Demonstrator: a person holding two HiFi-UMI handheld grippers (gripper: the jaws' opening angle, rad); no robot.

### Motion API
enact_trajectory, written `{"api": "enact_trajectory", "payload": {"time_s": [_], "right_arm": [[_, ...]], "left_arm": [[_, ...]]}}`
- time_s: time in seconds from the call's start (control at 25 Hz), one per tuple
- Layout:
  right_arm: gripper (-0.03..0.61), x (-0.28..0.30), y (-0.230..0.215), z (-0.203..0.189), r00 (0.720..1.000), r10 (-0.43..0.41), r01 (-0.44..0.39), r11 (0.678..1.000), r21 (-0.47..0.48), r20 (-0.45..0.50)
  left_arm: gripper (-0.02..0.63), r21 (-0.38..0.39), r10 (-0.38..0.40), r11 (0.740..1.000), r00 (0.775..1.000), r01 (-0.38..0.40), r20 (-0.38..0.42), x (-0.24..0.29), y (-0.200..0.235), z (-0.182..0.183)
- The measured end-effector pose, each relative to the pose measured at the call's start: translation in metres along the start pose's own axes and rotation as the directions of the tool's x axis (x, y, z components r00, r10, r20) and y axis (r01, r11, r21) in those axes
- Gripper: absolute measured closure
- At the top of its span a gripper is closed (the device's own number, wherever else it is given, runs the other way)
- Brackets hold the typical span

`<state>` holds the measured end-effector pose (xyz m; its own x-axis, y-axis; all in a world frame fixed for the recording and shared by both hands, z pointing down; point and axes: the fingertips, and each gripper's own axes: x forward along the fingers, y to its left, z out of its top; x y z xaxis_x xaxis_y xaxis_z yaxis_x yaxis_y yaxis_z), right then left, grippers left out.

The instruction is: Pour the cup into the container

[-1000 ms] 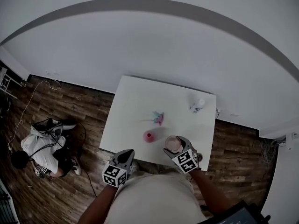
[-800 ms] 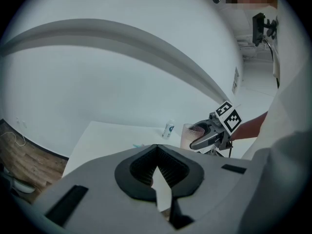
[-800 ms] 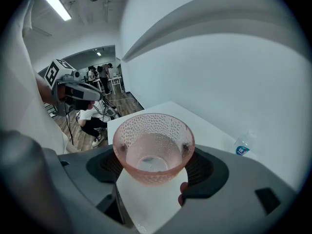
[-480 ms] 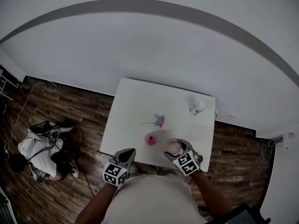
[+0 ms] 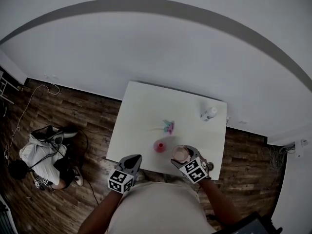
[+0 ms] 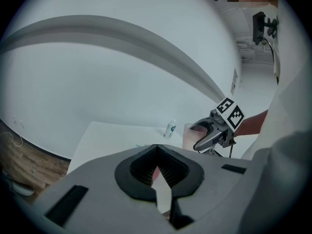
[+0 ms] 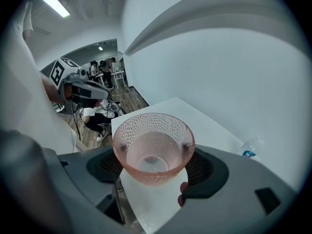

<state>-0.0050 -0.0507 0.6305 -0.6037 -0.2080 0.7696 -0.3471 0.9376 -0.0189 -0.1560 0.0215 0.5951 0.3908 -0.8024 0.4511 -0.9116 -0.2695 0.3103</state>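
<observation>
Right gripper (image 7: 155,169) clamps a pink, dimpled, translucent plastic cup (image 7: 152,140) upright. Left gripper (image 6: 157,167) is pinched together and empty.

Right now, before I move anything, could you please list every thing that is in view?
table: 1, white, centre
cup: 1, pink, dimpled, in the right claw
container: 1, red-pink, near table edge, left of the cup
small item: 1, teal and pink, mid-table
bottle: 1, clear, white cap, far right corner
person: 1, white top, crouched on the floor, left
left claw: 1, grey, shut, empty
right claw: 1, grey, shut on cup
</observation>
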Motion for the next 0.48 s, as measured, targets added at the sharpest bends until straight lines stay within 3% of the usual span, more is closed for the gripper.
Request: {"api": "enact_trajectory", "payload": {"time_s": [0.48], "right_arm": [[0.201, 0.012, 0.005, 0.005, 0.997, 0.021, -0.025, 0.998, -0.052, -0.081]], "left_arm": [[0.603, -0.006, 0.001, 1.0, 1.0, -0.001, 0.003, 0.003, 0.014, 0.003]]}}
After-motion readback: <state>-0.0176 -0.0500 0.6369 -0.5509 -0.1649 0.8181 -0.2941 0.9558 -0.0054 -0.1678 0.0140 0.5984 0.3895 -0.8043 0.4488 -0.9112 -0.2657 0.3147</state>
